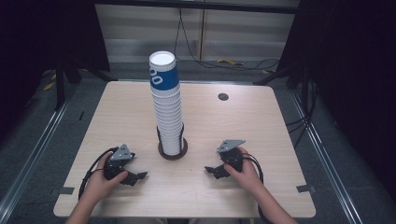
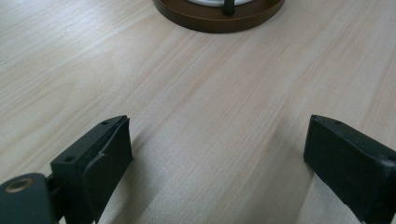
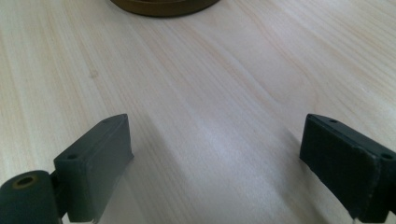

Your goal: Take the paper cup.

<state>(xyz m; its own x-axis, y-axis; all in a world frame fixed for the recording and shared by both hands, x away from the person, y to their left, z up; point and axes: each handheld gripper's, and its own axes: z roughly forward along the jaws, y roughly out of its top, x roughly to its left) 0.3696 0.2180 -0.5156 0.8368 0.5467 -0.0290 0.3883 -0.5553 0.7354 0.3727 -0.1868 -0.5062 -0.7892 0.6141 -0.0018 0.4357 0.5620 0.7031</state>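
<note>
a pale wooden tabletop (image 1: 233,126) is seen. a tall stack of paper cups (image 1: 167,109) is stood at its centre on a round brown base (image 1: 173,153). the left tool (image 1: 135,177) and right tool (image 1: 212,170) are rested near, both released, with nothing between the jaws.

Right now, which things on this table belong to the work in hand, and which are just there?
Part of the work:
- cup stack, tall, upright in the middle of the table
- round brown holder under it
- left claw and right claw, both open, resting on either side of the holder

Just there:
- dark round hole in the table
- cables on the floor behind
</note>
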